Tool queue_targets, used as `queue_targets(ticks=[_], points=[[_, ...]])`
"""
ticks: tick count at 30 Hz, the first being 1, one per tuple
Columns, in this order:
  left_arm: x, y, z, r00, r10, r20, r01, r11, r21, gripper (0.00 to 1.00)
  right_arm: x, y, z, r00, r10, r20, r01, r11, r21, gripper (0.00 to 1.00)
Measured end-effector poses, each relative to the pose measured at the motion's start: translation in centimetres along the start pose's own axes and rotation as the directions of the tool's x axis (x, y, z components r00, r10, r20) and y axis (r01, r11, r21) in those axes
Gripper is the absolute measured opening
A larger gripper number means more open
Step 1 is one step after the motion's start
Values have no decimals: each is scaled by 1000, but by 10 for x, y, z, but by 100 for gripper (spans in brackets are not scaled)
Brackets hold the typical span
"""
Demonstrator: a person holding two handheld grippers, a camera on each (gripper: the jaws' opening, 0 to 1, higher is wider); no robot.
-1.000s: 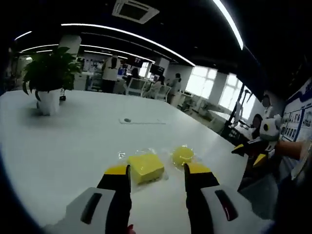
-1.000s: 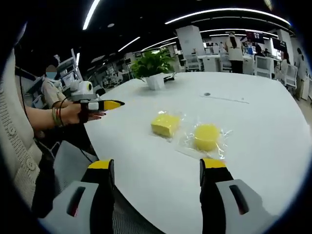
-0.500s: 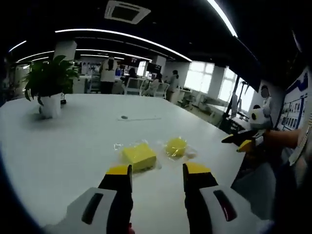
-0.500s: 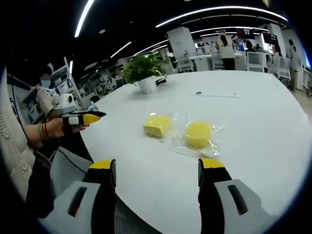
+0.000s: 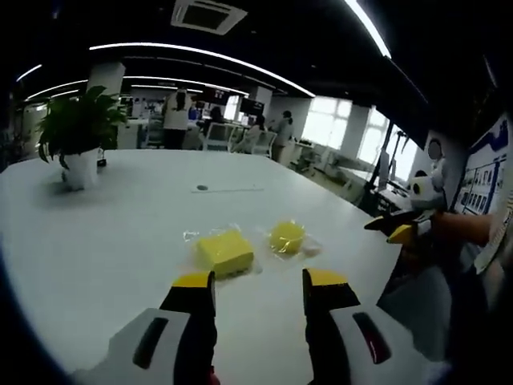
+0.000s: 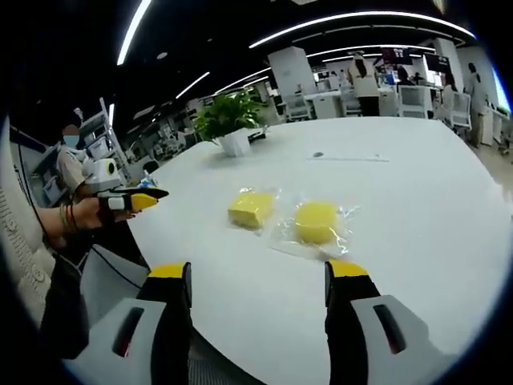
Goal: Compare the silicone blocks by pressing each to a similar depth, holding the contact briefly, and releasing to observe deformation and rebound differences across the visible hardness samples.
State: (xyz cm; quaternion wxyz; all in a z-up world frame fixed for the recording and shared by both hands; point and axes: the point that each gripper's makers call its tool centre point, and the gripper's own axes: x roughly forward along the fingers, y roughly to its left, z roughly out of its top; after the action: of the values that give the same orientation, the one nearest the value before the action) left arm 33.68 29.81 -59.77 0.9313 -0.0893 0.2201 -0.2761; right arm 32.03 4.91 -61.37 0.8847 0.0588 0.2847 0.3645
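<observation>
In the left gripper view, a potted plant (image 5: 76, 136) stood far left on the white counter (image 5: 96, 233). The left gripper (image 5: 255, 290) hung above the near edge, its jaws parted with nothing between them. Just beyond its tips lay the square yellow block (image 5: 224, 251) in clear wrapping, and right of it, near but apart, the round yellow block (image 5: 287, 236), also wrapped. At far right the right gripper (image 5: 393, 229) poked in, off the counter.

In the right gripper view, the left gripper (image 6: 132, 200) sat at far left in a hand (image 6: 80, 215), beside the counter's edge. The square yellow block (image 6: 250, 208) lay mid-counter, the round yellow block (image 6: 316, 222) to its right. The right gripper (image 6: 258, 285) stood wide open and empty, short of both.
</observation>
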Motion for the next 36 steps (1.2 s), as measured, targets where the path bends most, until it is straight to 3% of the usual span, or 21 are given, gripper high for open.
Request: queue_targets(ticks=[8,17,26,32,36], points=[[26,-7,10,998,-58,-2,57,997,-61,44,6,-1,-2,1000,14,-17,-14,1000,7,61],[62,-7,22,997,-78,-6,76,986,-148,45,11,-5,-13,998,19,-52,-19,1000,3,60],[105,1,37,997,-79,7,78,955,-285,46,14,-11,-19,997,19,-74,-18,1000,14,60],[134,-2,34,994,-109,-25,97,950,-297,45,16,-14,-21,997,20,-77,-18,1000,23,60],[153,-3,28,987,-153,-49,123,915,-385,42,16,-18,-22,996,15,-84,-13,1000,27,59]])
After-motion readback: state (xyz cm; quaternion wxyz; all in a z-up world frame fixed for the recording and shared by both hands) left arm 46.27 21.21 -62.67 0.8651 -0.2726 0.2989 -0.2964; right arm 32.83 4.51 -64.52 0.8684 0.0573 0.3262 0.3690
